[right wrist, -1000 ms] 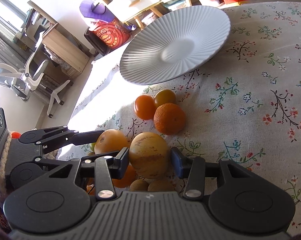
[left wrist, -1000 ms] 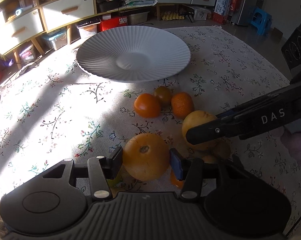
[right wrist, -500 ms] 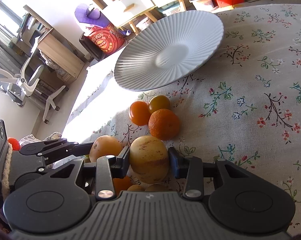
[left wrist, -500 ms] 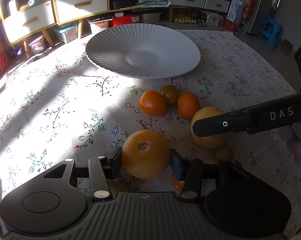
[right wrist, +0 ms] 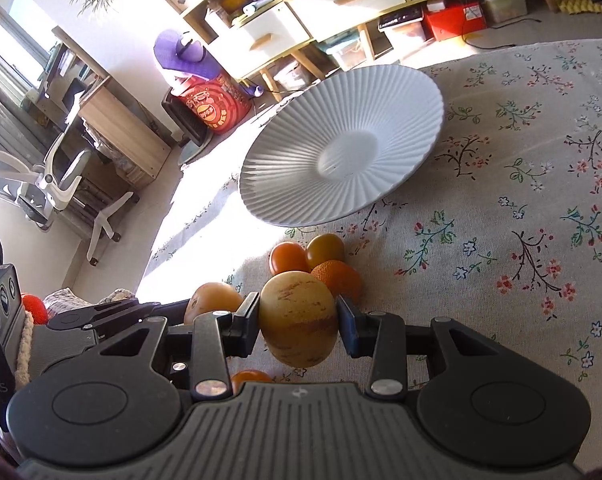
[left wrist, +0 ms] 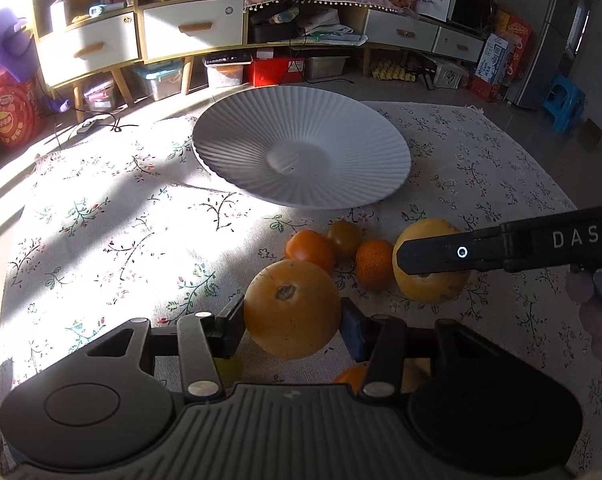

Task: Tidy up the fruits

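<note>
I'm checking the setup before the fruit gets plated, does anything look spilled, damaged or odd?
Nothing stands out. The white plate sits flat and bare on the floral cloth; each gripper holds one intact fruit, and three small fruits lie clustered near the plate.

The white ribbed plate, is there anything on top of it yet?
No. The white ribbed plate holds no fruit; its whole top surface shows in both views. The left gripper holds an orange and the right gripper a yellowish fruit, both short of it.

Right gripper (right wrist: 298,317) clamps the yellow fruit (right wrist: 298,318) above the tabletop (right wrist: 501,240); white plate (right wrist: 401,120) sits beyond, three small fruits (right wrist: 313,258) between.
</note>
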{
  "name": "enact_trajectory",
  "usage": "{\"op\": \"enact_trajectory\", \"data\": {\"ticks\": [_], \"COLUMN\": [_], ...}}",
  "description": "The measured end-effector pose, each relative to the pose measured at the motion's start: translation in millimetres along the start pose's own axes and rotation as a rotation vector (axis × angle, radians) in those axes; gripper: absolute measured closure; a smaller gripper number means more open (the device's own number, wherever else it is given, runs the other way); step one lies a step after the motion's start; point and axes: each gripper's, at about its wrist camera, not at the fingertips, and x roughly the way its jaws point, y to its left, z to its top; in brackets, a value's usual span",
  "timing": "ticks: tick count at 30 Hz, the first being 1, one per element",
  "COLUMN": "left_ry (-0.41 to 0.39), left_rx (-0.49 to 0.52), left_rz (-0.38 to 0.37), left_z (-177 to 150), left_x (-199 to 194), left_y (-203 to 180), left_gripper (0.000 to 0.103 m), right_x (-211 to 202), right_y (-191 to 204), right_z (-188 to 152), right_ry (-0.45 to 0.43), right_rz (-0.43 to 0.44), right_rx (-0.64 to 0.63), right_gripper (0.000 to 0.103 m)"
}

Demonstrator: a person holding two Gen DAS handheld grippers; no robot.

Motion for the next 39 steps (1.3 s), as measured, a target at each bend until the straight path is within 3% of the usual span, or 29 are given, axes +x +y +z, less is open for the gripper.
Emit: {"op": "enact_trajectory", "data": {"ticks": [10, 24, 39], "left_ry": [-0.089, -0.107, -0.109], "left_rx": [-0.013, 0.016, 0.032], "left_rz": [0.046, 0.075, 0.094], "left_z": [45.4, 76.0, 86.6], "left_x": [15.5, 74.1, 98.5], "left_y": [-3.0, -6.9, -5.5], "left_gripper": [0.066, 0.066, 0.065], "right_x": [13.1, 60.7, 76.1], "right_y": [-2.6, -6.9, -4.9], "right_z": [49.3, 96.7, 108.1], "right_ry": [-0.081, -0.096, -0.095], "right_rz": [-0.069, -0.173, -0.219], "right_rx": [-0.027, -0.061, -0.107], "right_gripper": [0.066, 0.066, 0.069]}}
